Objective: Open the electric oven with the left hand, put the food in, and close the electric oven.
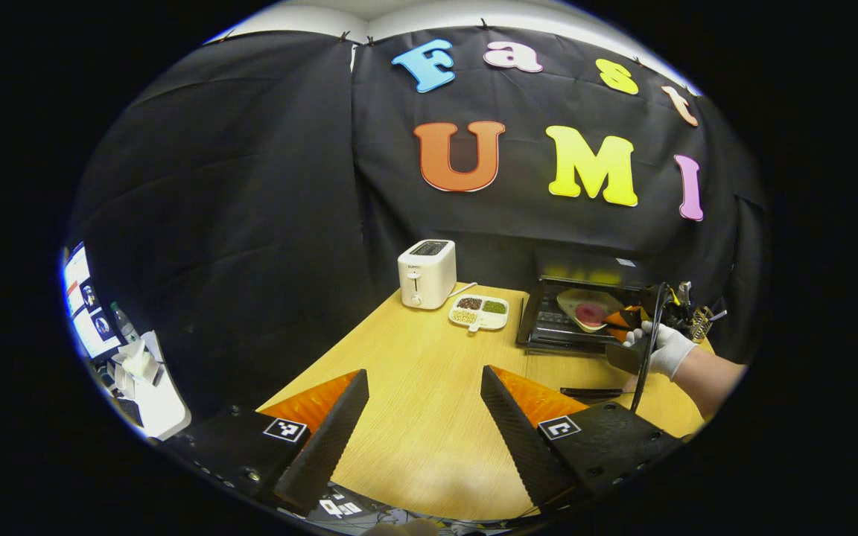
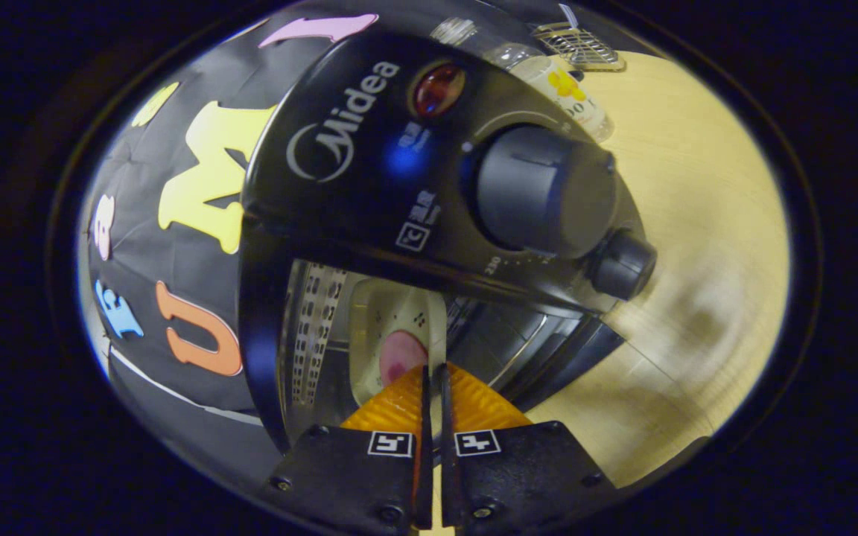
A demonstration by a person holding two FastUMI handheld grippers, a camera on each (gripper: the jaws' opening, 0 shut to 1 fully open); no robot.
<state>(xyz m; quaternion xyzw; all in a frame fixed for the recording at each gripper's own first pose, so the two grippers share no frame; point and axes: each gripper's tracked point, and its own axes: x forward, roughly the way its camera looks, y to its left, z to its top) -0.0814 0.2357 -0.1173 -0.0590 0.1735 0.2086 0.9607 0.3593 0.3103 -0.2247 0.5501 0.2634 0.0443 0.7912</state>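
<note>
Wooden table | oven door down | plate of food inside cavity, thin rigid rim pinched by my right gripper | left gripper gaped, empty | judged plate light, slippery.

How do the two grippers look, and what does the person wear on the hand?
The left gripper has black ribbed fingers with orange backs on black bodies carrying square black-and-white markers. The right gripper looks the same, and a black cable runs along it. The hand wears a white glove.
</note>
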